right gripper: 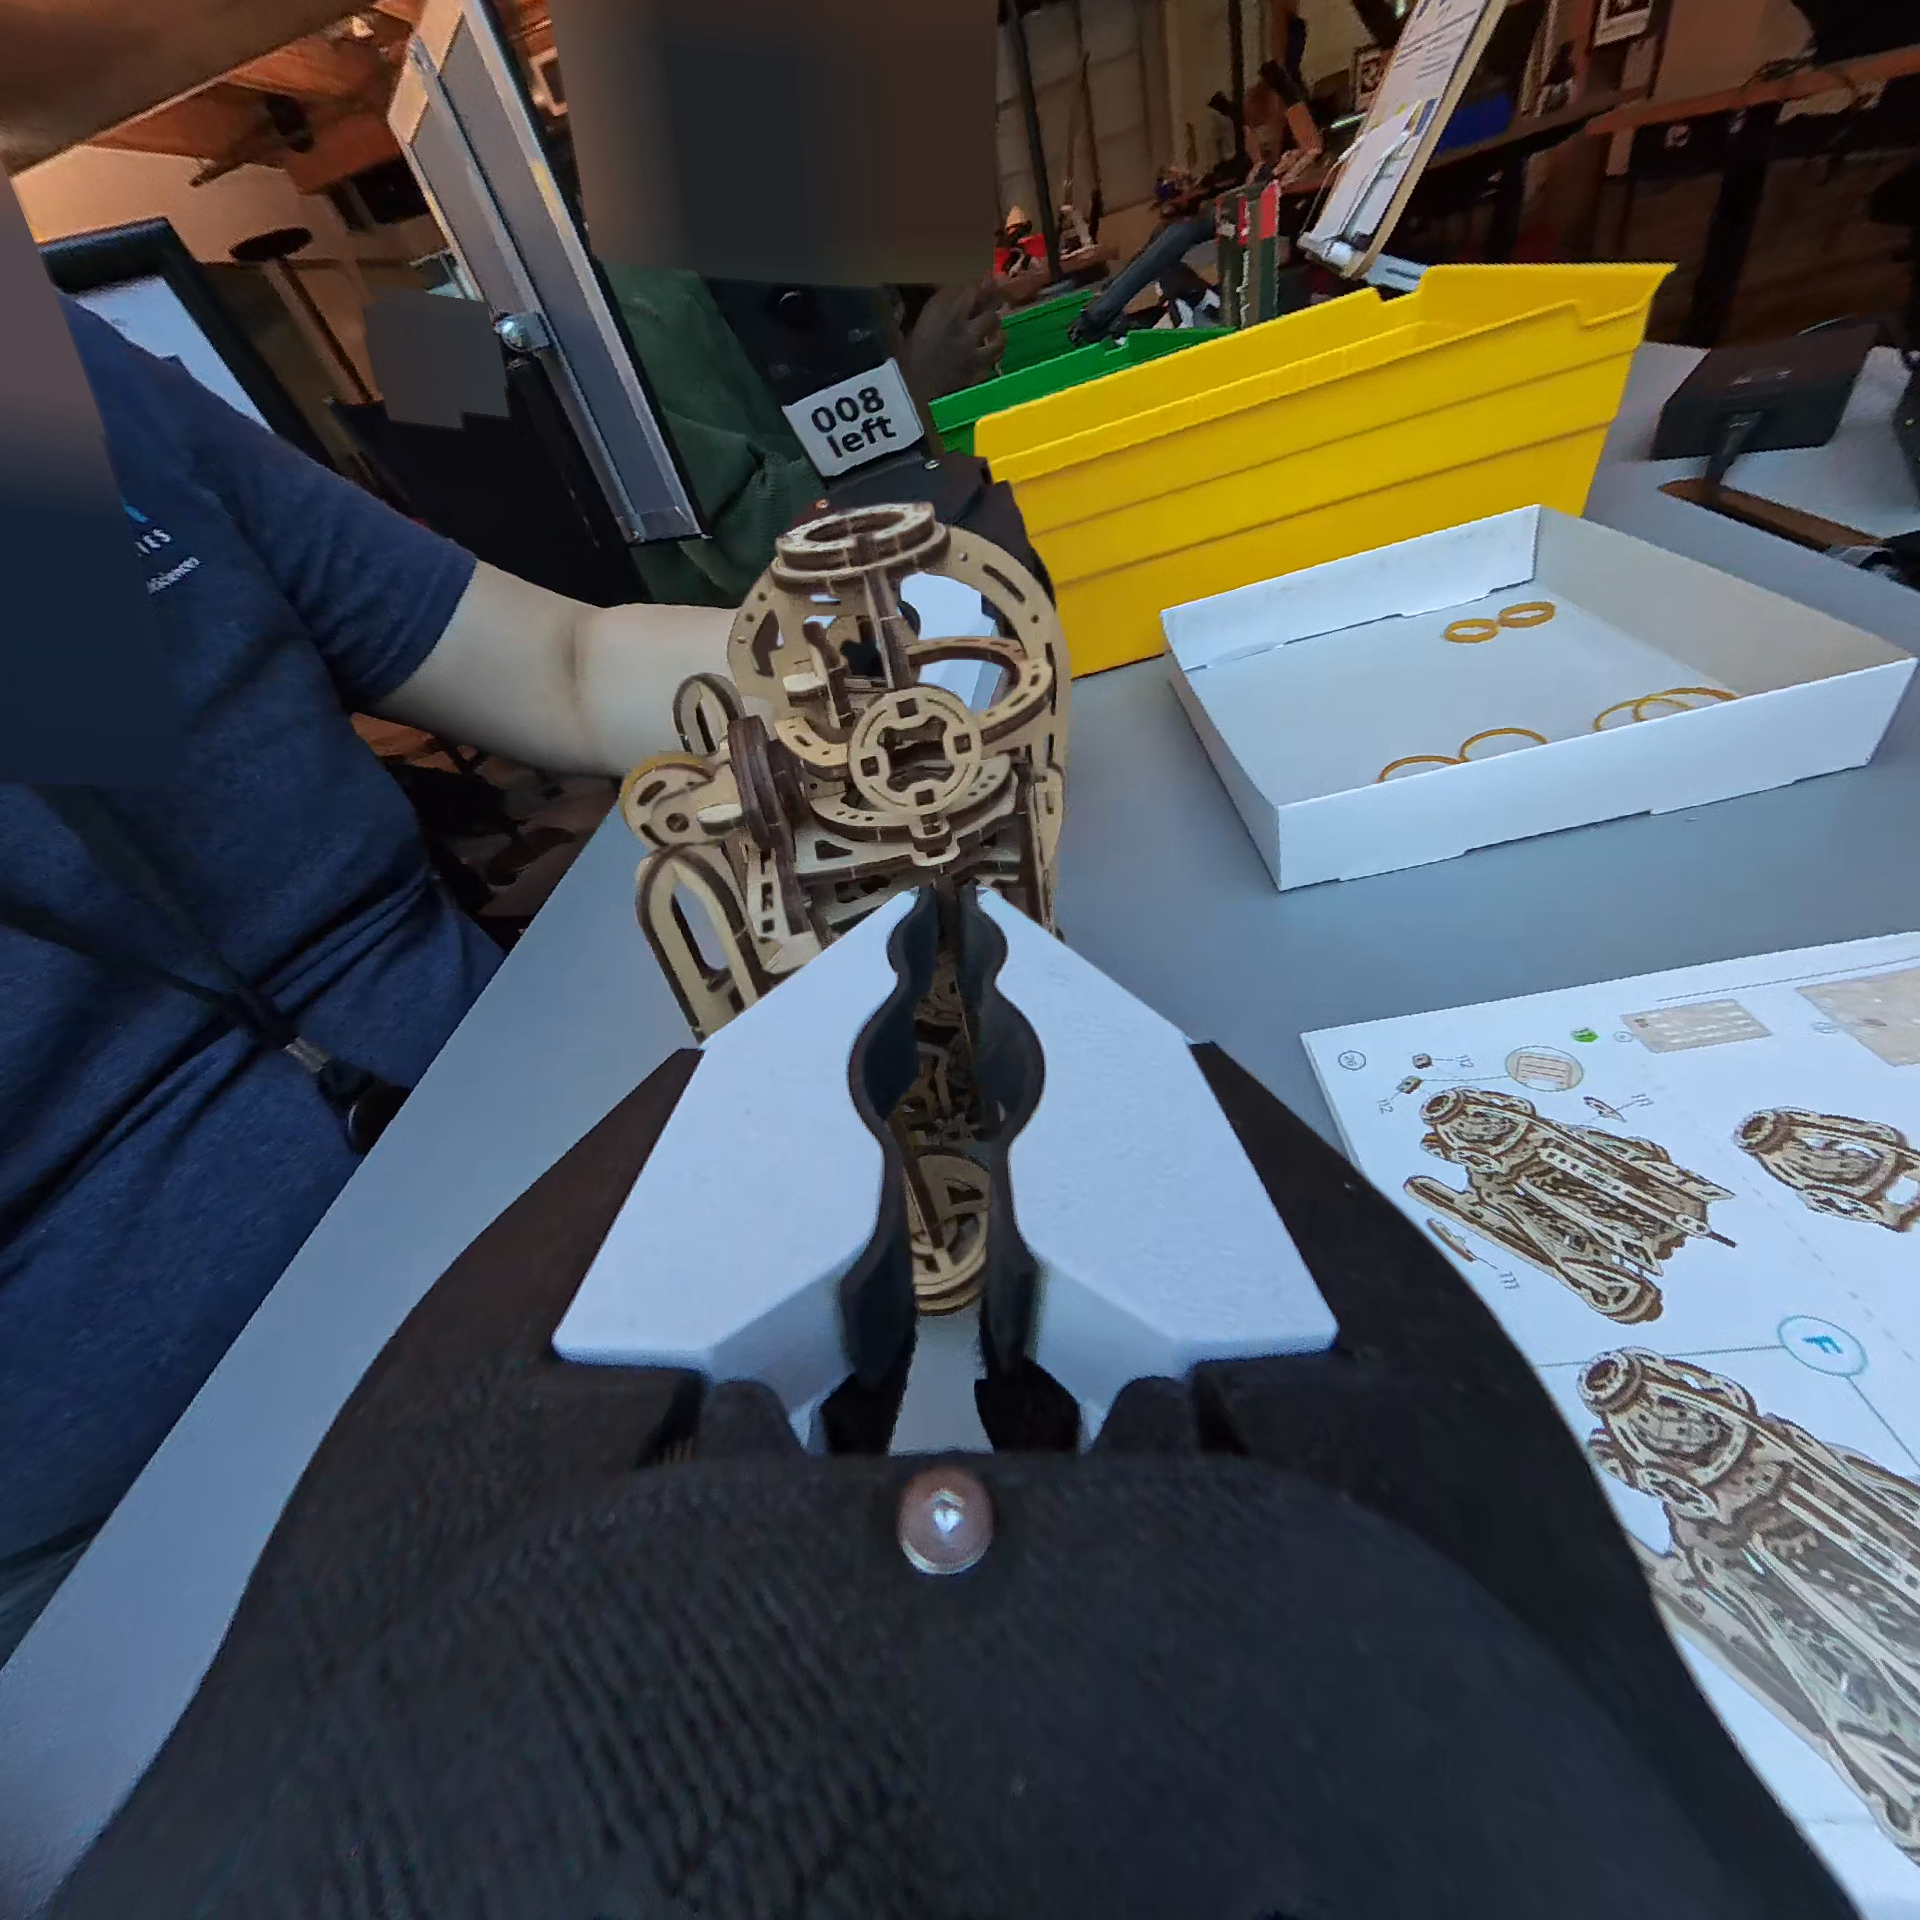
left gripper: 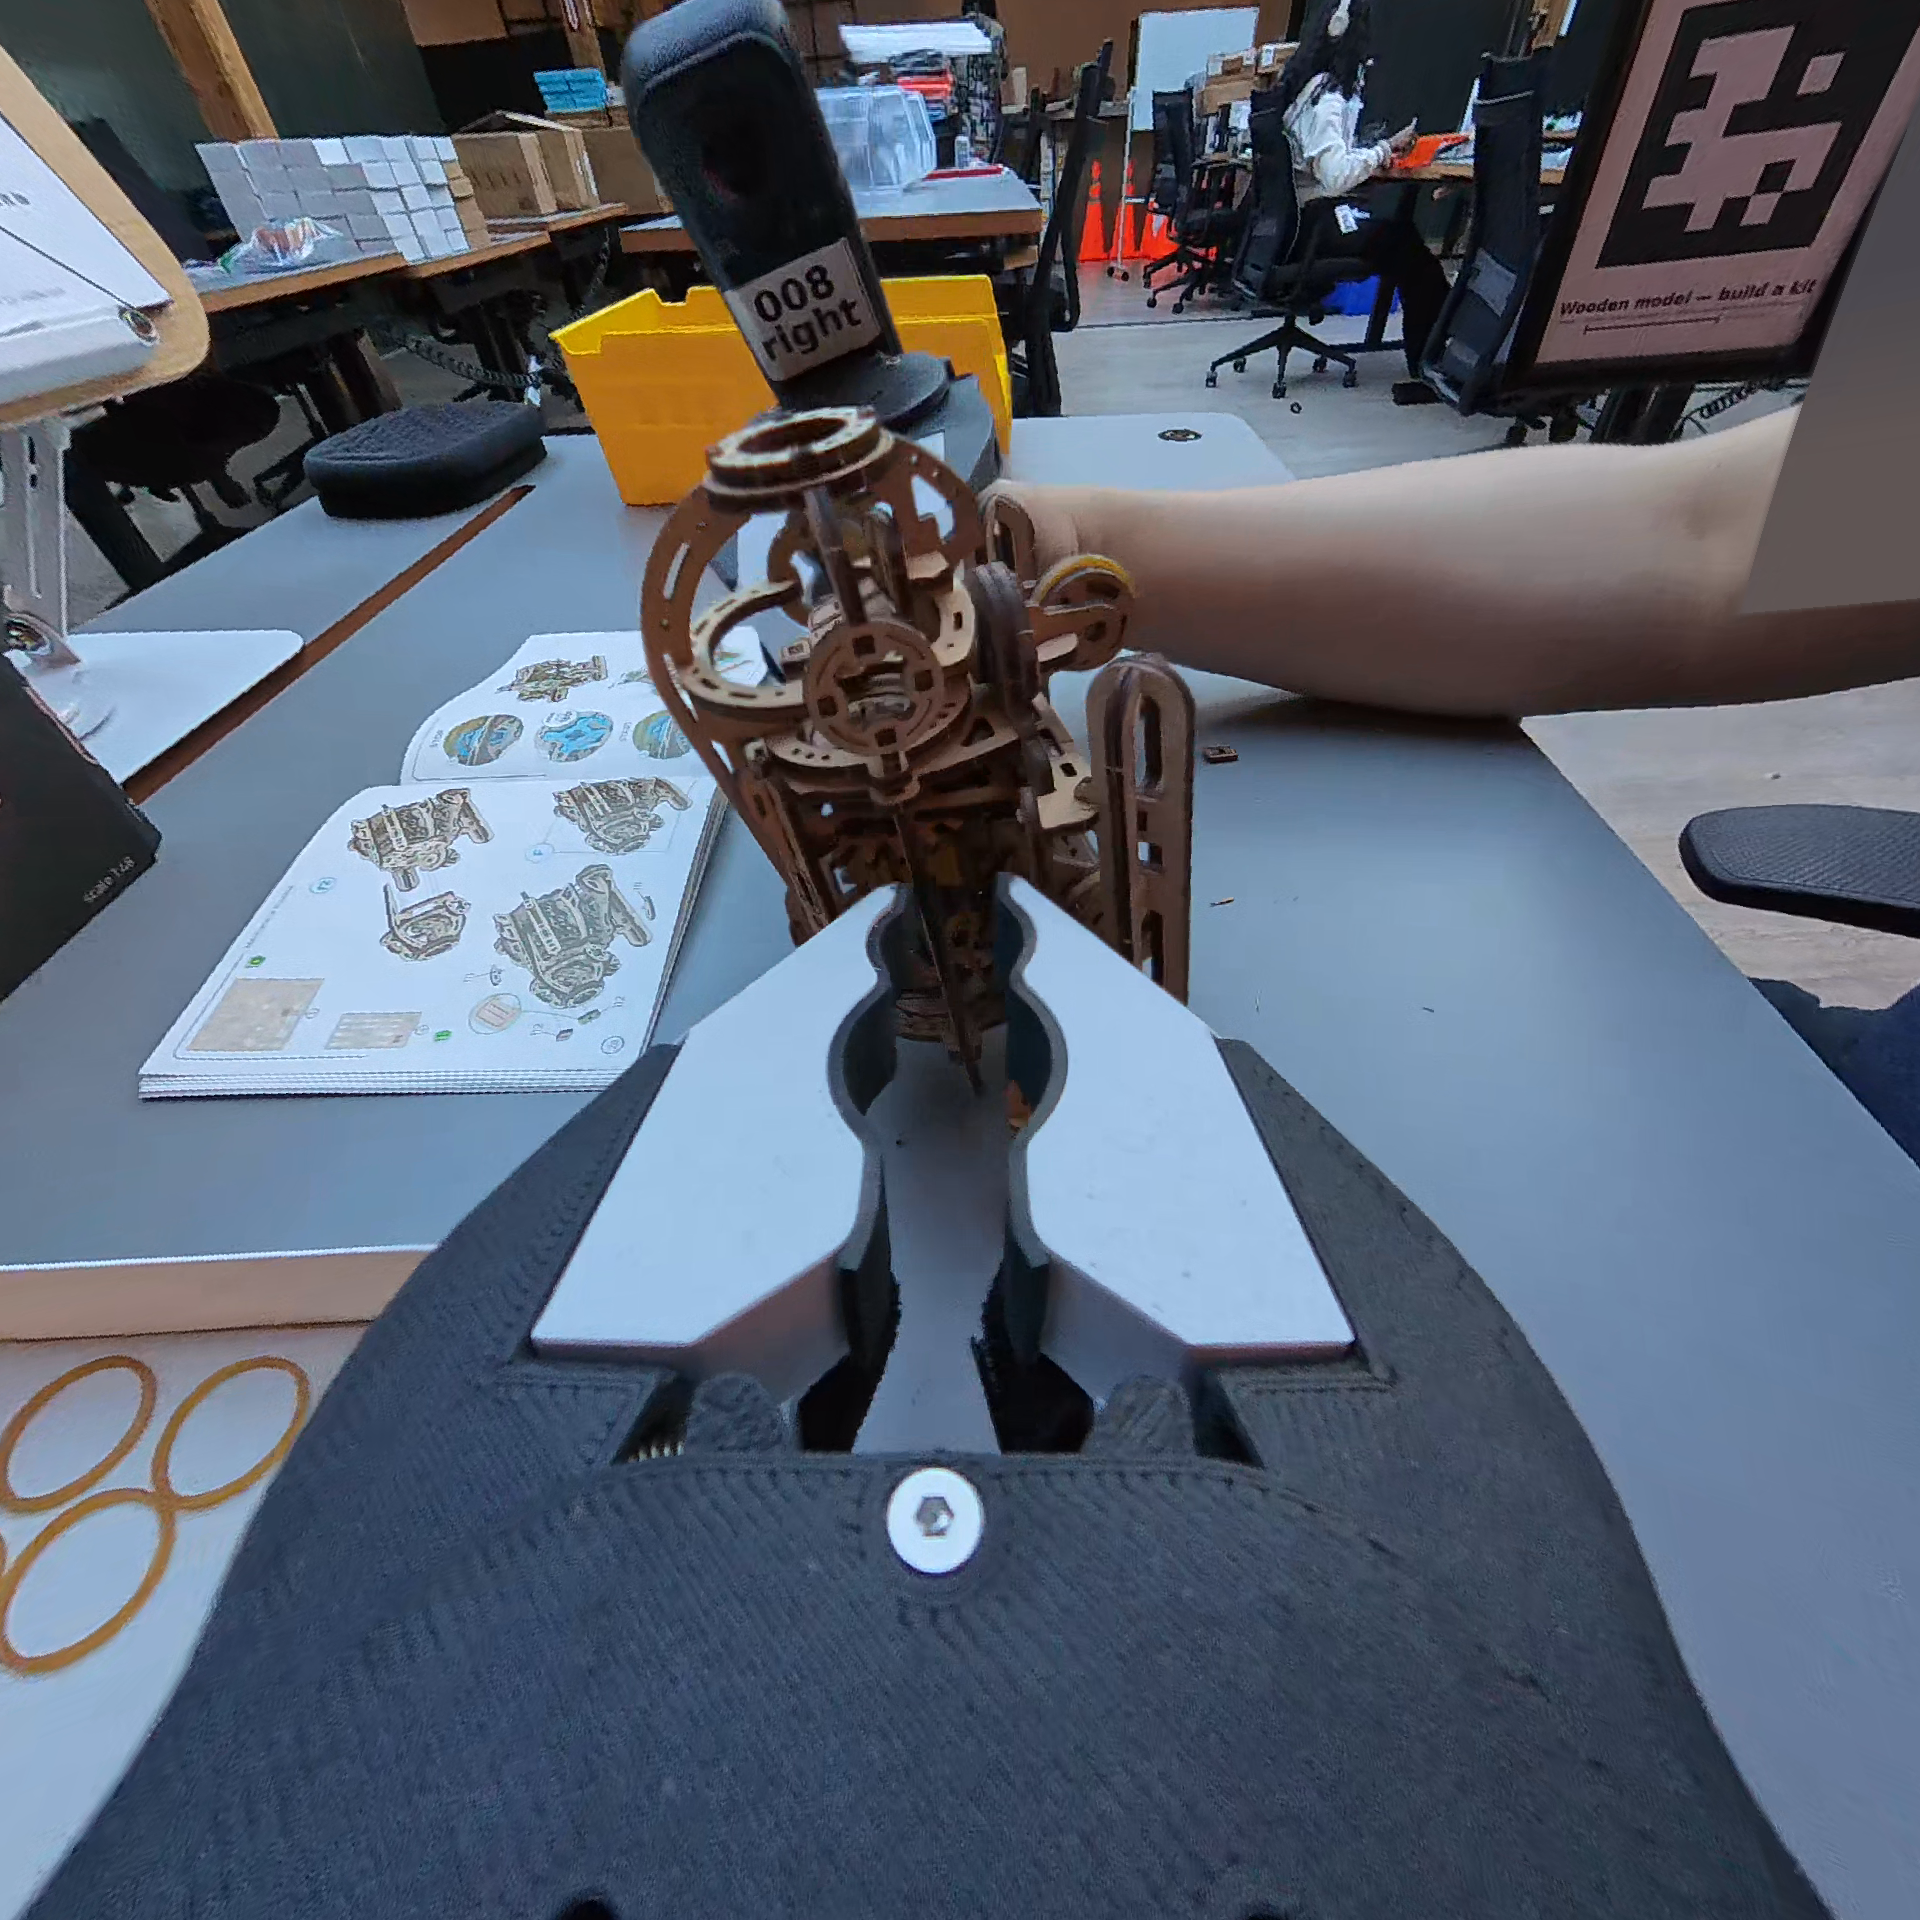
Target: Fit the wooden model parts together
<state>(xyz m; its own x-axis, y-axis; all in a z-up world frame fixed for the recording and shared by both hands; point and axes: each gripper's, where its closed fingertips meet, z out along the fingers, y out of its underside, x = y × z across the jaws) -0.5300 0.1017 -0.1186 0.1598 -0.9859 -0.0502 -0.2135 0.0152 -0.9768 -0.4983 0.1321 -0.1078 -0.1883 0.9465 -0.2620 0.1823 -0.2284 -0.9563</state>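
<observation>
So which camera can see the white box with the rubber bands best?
The right wrist view. There the whole white box sits open on the table beside the yellow bin, with rubber bands inside. The left wrist view shows only its corner at the lower left.

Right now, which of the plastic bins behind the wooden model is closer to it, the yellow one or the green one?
The yellow bin. It sits on the grey table just behind the wooden model, while the green bin only peeks out from behind the yellow one.
</observation>
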